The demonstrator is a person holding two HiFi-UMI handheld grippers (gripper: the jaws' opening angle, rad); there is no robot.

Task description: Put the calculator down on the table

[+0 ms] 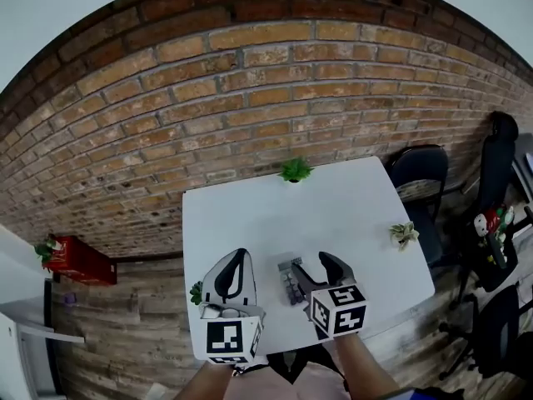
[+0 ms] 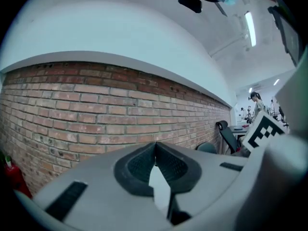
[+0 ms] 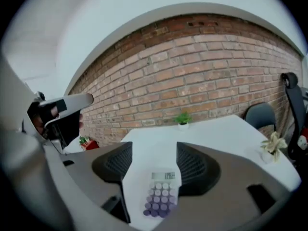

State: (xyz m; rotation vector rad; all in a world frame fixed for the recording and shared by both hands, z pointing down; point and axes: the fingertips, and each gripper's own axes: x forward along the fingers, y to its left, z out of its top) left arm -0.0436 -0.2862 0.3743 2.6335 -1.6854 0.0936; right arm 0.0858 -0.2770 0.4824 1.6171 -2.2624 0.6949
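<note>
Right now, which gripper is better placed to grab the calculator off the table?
Right. The right gripper stands open with the calculator on the table framed between its jaws; the left gripper is shut, aimed at the brick wall.

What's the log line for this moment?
calculator: flat on table | right gripper: open, clear of calculator | left gripper: shut, empty | task: calculator placed

One white table (image 1: 333, 215) bears one calculator (image 1: 290, 286) and three small potted plants (image 1: 296, 171) (image 1: 404, 233) (image 1: 196, 292), with two tools above it: left gripper (image 1: 240, 255) and right gripper (image 1: 315, 267).
</note>
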